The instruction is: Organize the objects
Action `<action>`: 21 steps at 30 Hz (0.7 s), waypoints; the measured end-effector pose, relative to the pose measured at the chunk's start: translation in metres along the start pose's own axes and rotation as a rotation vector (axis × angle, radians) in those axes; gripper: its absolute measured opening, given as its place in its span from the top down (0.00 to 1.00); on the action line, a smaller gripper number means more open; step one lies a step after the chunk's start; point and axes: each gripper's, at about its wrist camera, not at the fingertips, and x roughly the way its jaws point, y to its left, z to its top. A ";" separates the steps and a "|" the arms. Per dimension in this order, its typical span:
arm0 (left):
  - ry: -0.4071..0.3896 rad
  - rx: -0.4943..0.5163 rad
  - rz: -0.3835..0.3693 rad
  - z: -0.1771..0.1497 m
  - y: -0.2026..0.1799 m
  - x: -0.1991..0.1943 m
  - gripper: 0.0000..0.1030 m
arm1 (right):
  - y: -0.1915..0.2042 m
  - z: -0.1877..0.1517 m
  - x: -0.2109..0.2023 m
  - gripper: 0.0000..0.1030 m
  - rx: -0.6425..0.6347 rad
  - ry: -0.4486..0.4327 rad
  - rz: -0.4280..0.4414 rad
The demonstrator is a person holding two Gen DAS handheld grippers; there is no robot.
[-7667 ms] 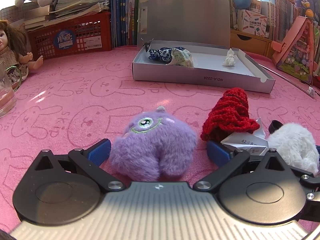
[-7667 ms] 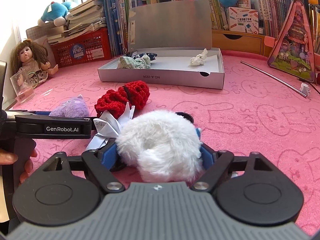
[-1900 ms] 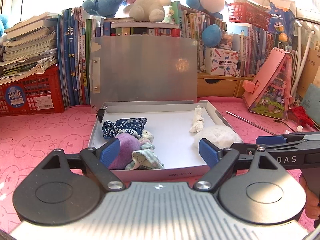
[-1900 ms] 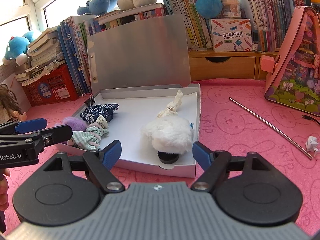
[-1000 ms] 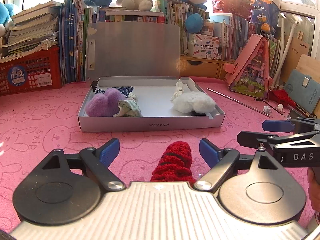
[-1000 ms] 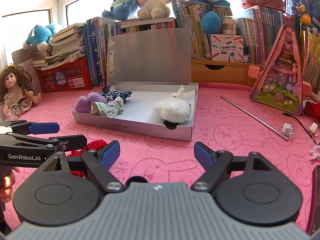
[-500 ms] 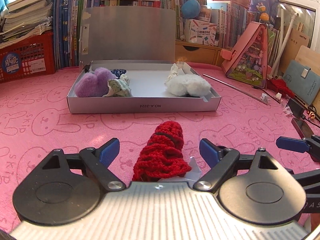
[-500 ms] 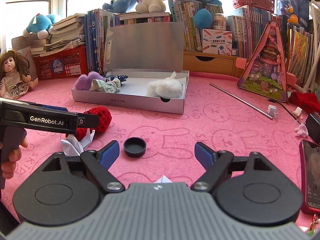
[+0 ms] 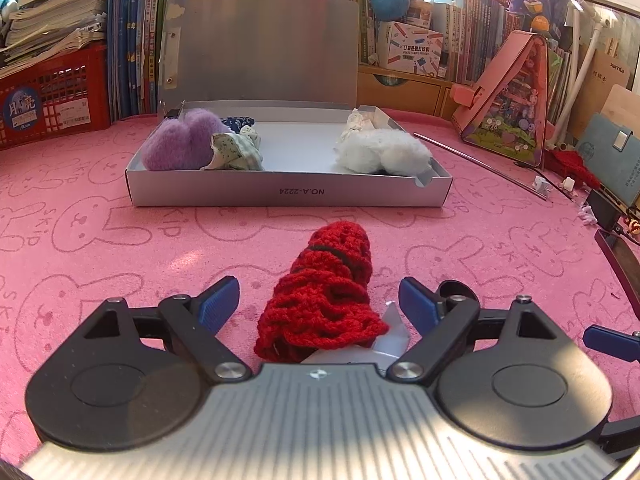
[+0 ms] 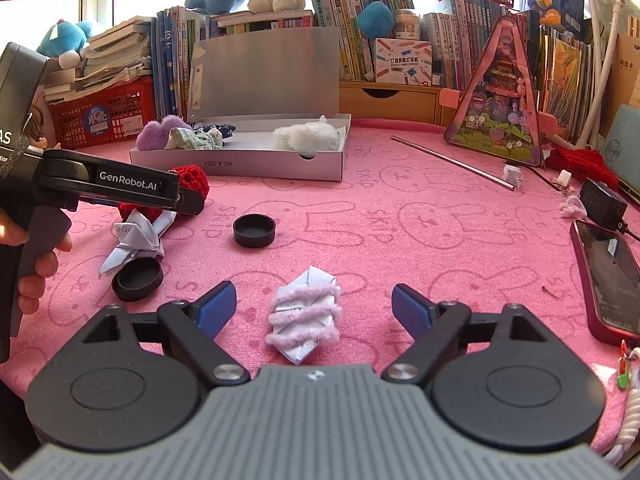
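A red knitted piece (image 9: pixel 332 280) lies on the pink cloth between the blue fingers of my left gripper (image 9: pixel 318 300), which is open and not touching it. A folded white paper (image 9: pixel 394 332) pokes out beneath it. My right gripper (image 10: pixel 314 306) has its jaws opening around a folded paper wrapped in fuzzy pink cord (image 10: pixel 306 316), pads clear of it. Further back stands the open grey box (image 9: pixel 288 194), holding a purple plush (image 9: pixel 176 146), a patterned cloth (image 9: pixel 238 152) and a white plush (image 9: pixel 384 154). The right wrist view shows the left gripper (image 10: pixel 188 198) from the side, over the red knit (image 10: pixel 194 178).
Two black caps (image 10: pixel 254 230) (image 10: pixel 137 279) and a crumpled paper (image 10: pixel 134 240) lie left of the right gripper. A phone (image 10: pixel 608 280) and a charger (image 10: pixel 602 202) sit at the right, with a metal rod (image 10: pixel 452 162) beyond. Books, a red crate and plush toys line the back.
Both grippers have pulled back from the box and sunk toward the cloth. The red knit now sits deeper between the left fingers. The pink-wrapped paper has come between the right fingers.
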 end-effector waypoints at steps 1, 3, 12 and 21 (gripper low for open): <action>0.001 -0.002 0.001 0.000 0.000 0.000 0.13 | 0.000 -0.001 0.000 0.12 0.003 0.001 -0.001; 0.000 -0.008 -0.001 0.000 0.002 0.000 0.13 | 0.000 -0.003 0.000 0.12 0.010 0.002 -0.003; 0.007 -0.014 -0.015 0.000 0.000 -0.002 0.40 | 0.001 -0.005 0.001 0.12 0.004 0.009 -0.002; -0.023 -0.018 -0.013 0.004 0.003 -0.017 0.51 | 0.002 -0.003 -0.002 0.39 -0.008 0.012 0.014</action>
